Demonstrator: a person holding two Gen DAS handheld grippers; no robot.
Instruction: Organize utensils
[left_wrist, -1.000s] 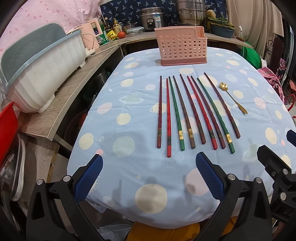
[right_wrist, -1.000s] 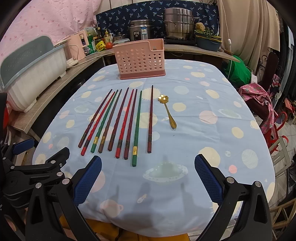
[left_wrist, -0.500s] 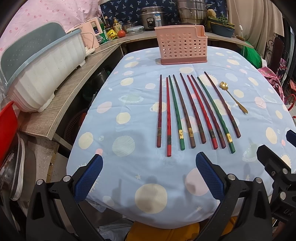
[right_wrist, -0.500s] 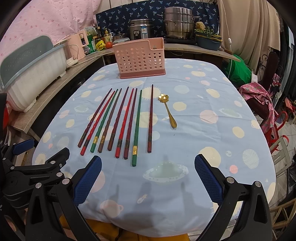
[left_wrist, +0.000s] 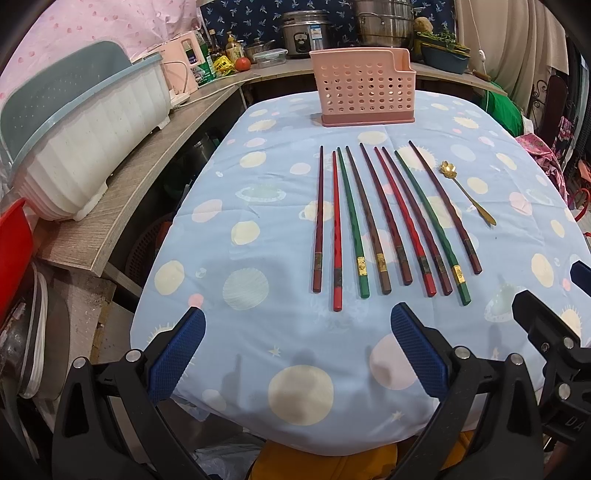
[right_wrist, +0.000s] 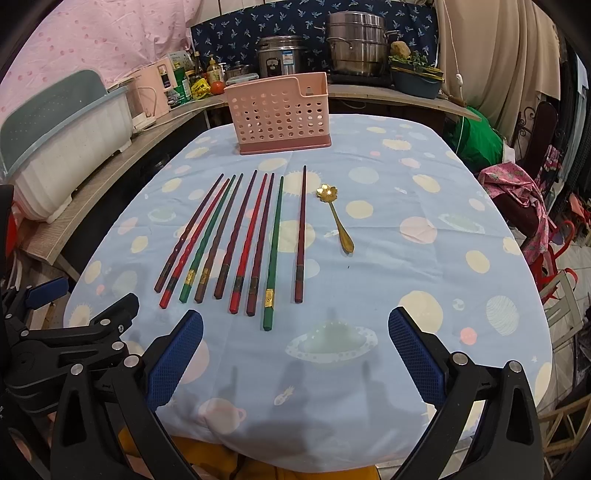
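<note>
Hovering over near table edge, left gripper (left_wrist: 295, 349) and right gripper (right_wrist: 293, 350) both spread wide, holding nothing. Nine red, green and brown chopsticks (right_wrist: 240, 236) lie side by side on blue dotted tablecloth (right_wrist: 406, 280); gold flower-headed spoon (right_wrist: 334, 216) just right of them; pink perforated plastic caddy (right_wrist: 279, 112) stands beyond.

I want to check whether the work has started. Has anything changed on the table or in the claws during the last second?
Nothing has visibly changed. The nine chopsticks and the gold spoon lie in the same row before the pink utensil basket. The left claw and the right claw are open and empty as before.
</note>
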